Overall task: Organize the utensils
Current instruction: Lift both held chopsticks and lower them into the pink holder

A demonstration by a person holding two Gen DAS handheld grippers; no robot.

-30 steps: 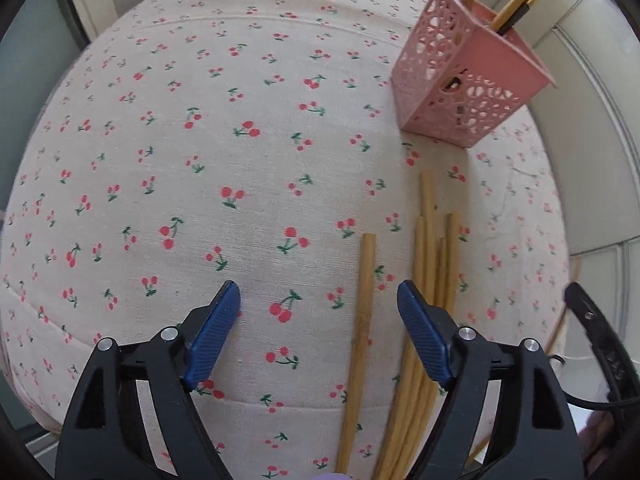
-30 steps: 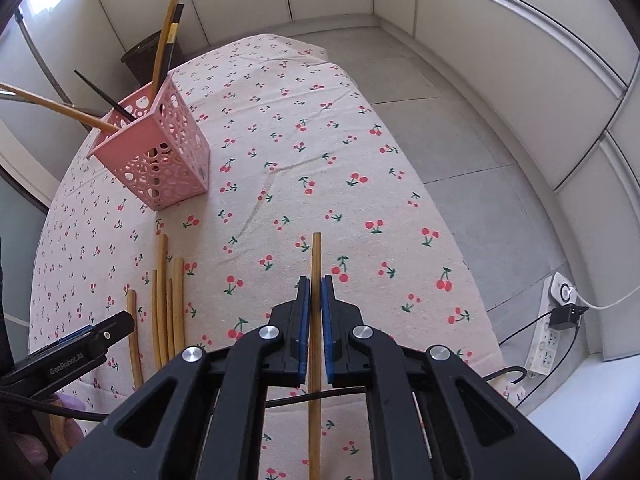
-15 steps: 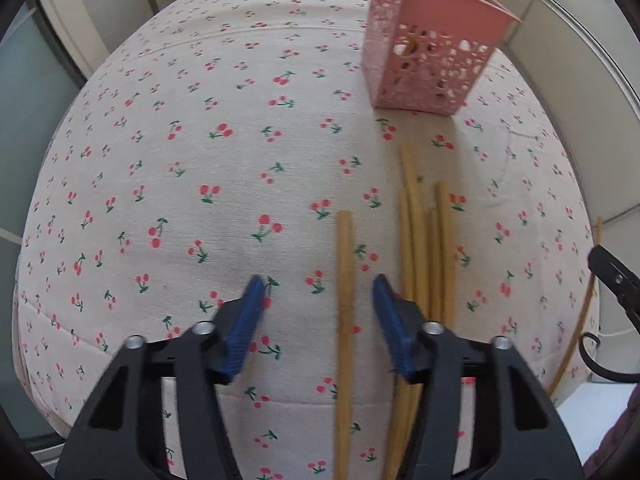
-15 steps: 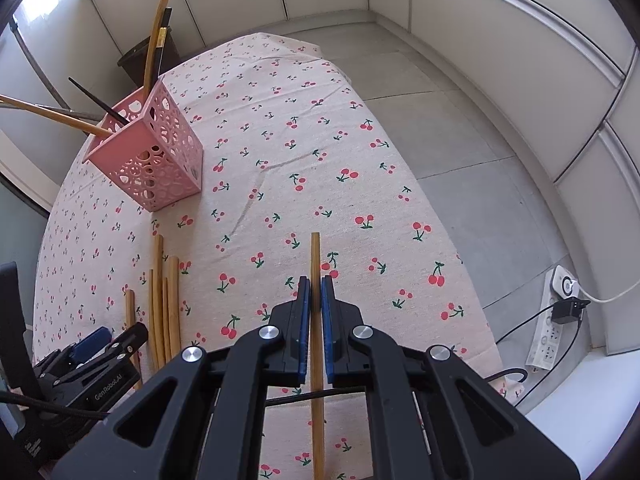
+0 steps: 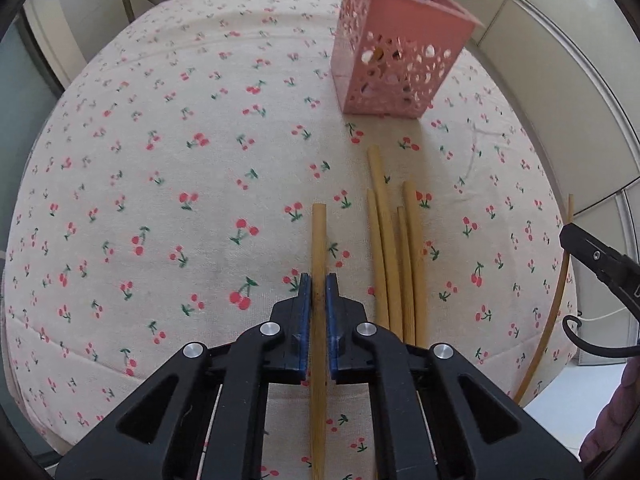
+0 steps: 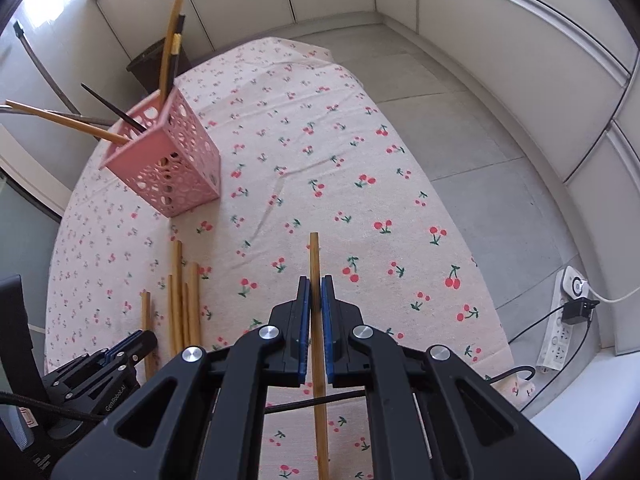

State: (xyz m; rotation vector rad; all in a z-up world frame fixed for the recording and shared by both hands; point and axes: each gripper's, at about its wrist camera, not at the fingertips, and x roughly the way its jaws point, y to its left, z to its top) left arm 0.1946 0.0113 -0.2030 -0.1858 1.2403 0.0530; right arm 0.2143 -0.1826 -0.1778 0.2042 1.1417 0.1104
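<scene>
1. My left gripper (image 5: 319,282), black arms with blue pads: its jaws are closed on a single light wooden chopstick (image 5: 319,236) lying on the table, apart from and left of the others. I see the stick run between the pads and on past the tips toward the holder.

2. White tablecloth printed with red cherries (image 5: 160,160): it covers the whole table top under both my grippers.

3. Loose bundle of pale wooden chopsticks (image 5: 394,240): just right of my left gripper, flat on the cloth, lying side by side and touching, all pointing roughly toward the holder. From my right wrist camera the same bundle (image 6: 184,300) lies at lower left, beside the left gripper (image 6: 132,340).

4. Pink perforated plastic utensil holder (image 5: 390,52): upright on the cloth beyond the bundle, near it but not touching. It holds several chopsticks (image 6: 170,44), wooden and dark, leaning out over its rim.

5. My right gripper (image 6: 315,292), same black build with blue pads: its jaws are clamped on a thin bamboo chopstick (image 6: 315,256), held above the cloth and pointing forward; its far tip extends past the pads.

6. White power strip with a plug and cable (image 6: 568,308): on the grey floor right of the table.
</scene>
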